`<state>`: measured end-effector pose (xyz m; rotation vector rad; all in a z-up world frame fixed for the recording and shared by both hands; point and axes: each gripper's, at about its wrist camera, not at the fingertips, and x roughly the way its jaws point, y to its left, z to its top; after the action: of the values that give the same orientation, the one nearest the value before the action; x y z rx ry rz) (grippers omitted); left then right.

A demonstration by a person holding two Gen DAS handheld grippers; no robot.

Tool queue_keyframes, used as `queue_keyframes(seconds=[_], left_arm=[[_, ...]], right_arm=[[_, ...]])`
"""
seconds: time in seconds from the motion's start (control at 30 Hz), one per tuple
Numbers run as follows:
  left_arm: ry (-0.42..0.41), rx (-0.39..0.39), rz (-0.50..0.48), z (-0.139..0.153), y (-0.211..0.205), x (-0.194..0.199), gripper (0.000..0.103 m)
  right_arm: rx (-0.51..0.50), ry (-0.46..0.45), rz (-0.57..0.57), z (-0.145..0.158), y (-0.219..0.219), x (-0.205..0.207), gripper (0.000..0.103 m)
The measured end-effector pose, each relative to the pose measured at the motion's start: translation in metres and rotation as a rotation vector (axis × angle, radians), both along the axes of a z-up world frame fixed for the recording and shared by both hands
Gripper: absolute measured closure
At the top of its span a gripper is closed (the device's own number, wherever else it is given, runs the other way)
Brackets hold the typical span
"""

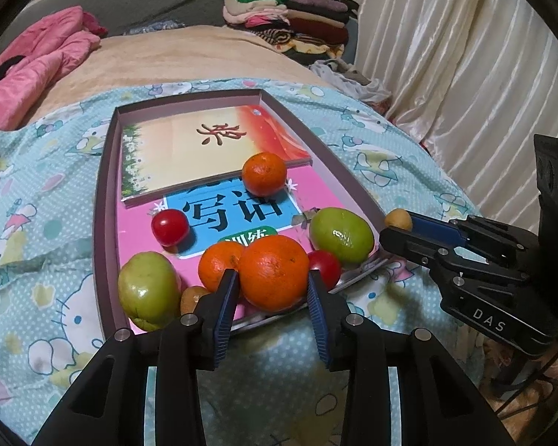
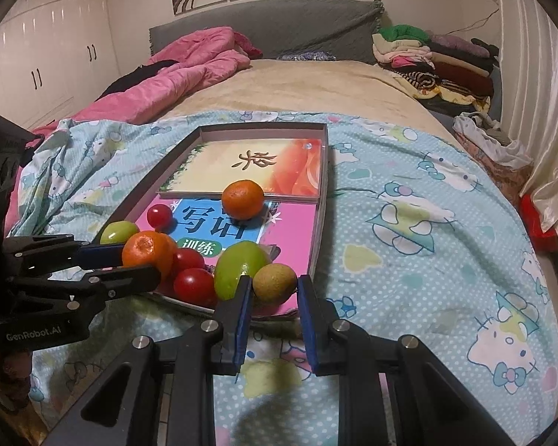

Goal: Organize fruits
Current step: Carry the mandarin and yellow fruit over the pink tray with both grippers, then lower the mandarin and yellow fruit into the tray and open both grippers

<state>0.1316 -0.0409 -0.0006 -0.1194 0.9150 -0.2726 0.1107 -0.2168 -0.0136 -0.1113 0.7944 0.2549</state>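
From my L wrist cam, going L to R: green fruit (image 1: 148, 290) at near-L corner of the shallow box (image 1: 106, 200), small brown fruit (image 1: 192, 297) just beside it, cherry tomato (image 1: 170, 226) further back on the pink book (image 1: 137, 230). Small orange (image 1: 219, 264) touches the big orange (image 1: 273, 272), which sits between my left gripper (image 1: 273, 282) fingers; both pads touch its sides, jaws only a little apart, so I read it as clamped on. Another orange (image 1: 264, 174) sits alone mid-box at the edge of the orange-cream book (image 1: 189, 156). 2nd tomato (image 1: 327, 265) just R of the big orange, 2nd green fruit (image 1: 341, 236) near the box's R wall. Far R, my right gripper (image 1: 400, 225) is at its tightest, pinching a small brown kiwi-like fruit (image 1: 398, 219); R cam shows it (image 2: 274, 284) between the pads, held above the box's near R corner. All on Hello Kitty sheet (image 1: 37, 193).
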Motion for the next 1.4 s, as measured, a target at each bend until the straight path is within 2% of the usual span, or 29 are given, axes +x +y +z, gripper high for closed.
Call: queue_keyframes(seconds=[1.4], left_arm=[[-0.01,0.024,-0.006,-0.0012,-0.0003,0.0047,0.062]], right_arm=[[-0.018,0.013,0.012,-0.0045,0.004,0.0025,0.078]])
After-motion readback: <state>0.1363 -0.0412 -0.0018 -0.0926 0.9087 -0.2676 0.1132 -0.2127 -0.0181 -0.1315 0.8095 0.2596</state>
